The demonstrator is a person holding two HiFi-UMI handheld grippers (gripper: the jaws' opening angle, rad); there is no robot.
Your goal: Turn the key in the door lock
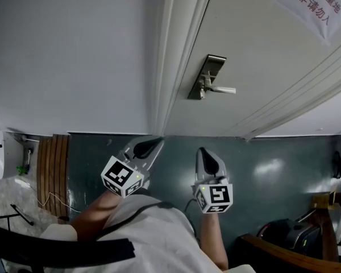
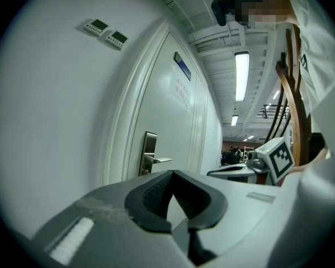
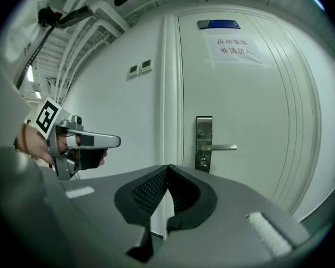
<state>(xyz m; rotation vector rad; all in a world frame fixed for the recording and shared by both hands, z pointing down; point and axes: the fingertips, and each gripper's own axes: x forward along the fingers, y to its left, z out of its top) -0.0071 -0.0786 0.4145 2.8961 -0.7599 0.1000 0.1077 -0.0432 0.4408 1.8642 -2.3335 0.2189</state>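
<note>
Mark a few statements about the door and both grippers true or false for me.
1. The left gripper and right gripper are both shut and empty. True.
2. The right gripper touches the handle. False: it is clear of the handle, with open space between them.
3. A paper sign is stuck on the door. True.
4. The door stands wide open. False: it is closed.
</note>
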